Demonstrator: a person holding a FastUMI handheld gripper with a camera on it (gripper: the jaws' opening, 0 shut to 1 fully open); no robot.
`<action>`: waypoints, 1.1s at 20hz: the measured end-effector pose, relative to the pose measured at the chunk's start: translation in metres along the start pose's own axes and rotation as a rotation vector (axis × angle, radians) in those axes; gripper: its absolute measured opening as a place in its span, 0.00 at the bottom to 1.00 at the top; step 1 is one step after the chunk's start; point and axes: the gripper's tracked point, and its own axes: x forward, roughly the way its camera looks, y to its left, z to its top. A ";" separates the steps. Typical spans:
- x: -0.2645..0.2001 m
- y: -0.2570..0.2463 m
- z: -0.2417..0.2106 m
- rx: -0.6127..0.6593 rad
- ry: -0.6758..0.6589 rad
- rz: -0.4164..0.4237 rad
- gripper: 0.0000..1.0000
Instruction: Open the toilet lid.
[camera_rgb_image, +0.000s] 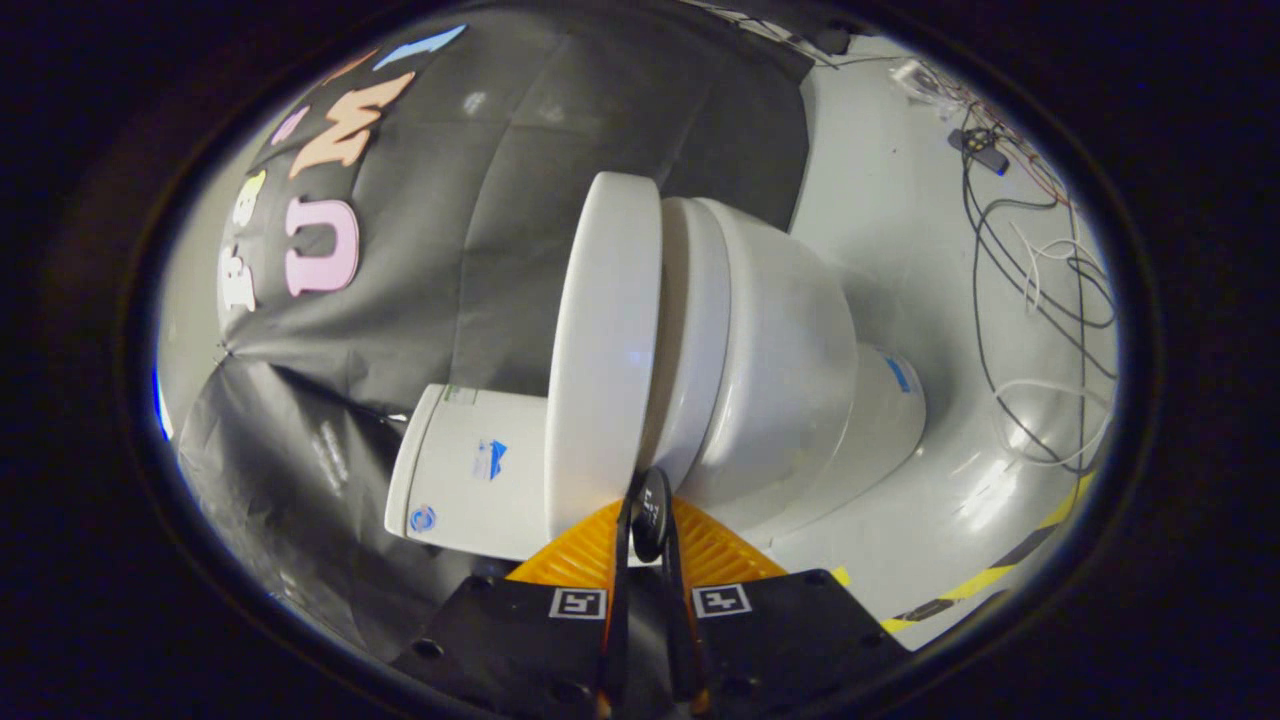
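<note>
Claw (648, 520): bottom centre of the frame, fingers drawn in narrow, nearly together, with a small dark round tab (650, 510) standing between the tips; whether both fingers press on it cannot be told.
Fingers (618, 600): two thin strips running up from the black body with its two square markers, flanked by ribbed orange wedges.
Toilet lid (603, 350): just ahead of the tips, centre of the frame, a white oval seen almost edge-on; its lower rim meets the tab at the fingertips. It lies against the seat, closed or nearly so.
Seat and bowl (790, 370): directly right of the lid in the picture, white, tapering to a base at centre right.
Tank (470, 480): left of the lid, lower centre-left, white box with small blue stickers.
Floor (900, 180): pale grey, right side of the frame.
Cables (1040, 300): black and white loops, upper and middle right.
Hazard tape (990, 575): yellow-black stripe, lower right.
Black cloth wall (560, 150): upper left, behind the toilet.
</note>
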 end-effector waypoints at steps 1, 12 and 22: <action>-0.001 0.002 0.000 0.051 -0.005 0.003 0.17; -0.003 0.018 0.003 -0.049 -0.103 -0.076 0.17; -0.012 0.054 0.008 -0.098 -0.195 -0.176 0.17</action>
